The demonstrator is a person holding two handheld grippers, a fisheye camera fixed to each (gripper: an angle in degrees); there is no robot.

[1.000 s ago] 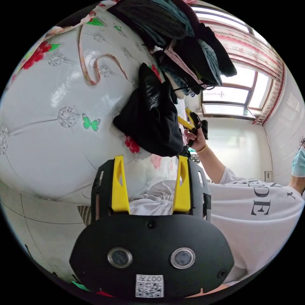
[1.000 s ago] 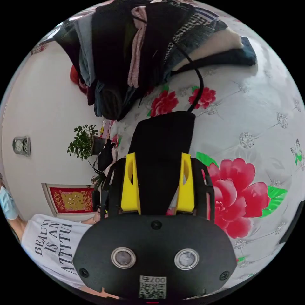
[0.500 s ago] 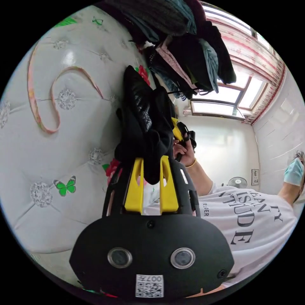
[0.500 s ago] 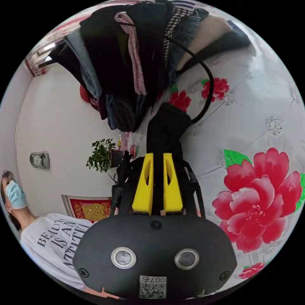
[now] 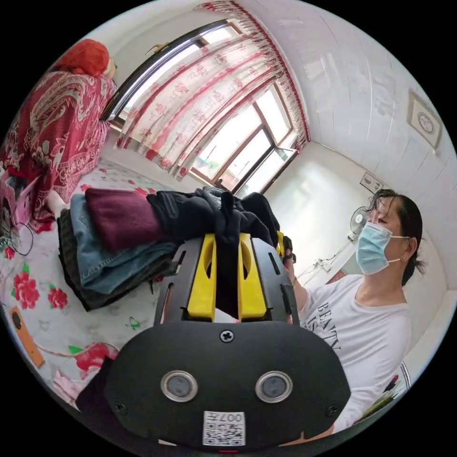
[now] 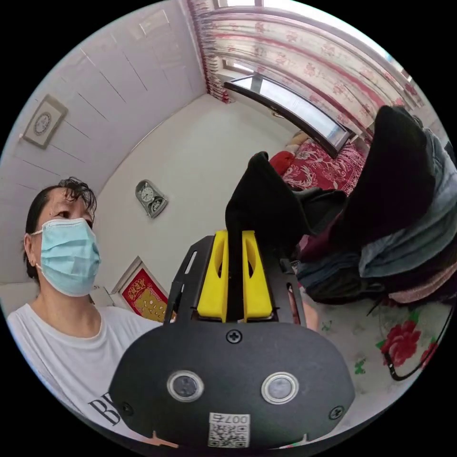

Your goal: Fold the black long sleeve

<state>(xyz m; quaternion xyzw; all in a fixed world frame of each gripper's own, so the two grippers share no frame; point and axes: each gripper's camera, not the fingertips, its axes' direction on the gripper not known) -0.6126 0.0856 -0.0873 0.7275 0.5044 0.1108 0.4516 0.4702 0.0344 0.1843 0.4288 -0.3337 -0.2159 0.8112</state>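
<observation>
I hold the black long sleeve clamped in both hand-held grippers, left and right, beside the clothes pile; next, I judge, lay it flat.

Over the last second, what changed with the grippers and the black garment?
Both jaws closed: the left gripper and right gripper, open a second ago, now clamp the black long sleeve, lifted off the floral bedspread. The clothes pile stayed put.
</observation>
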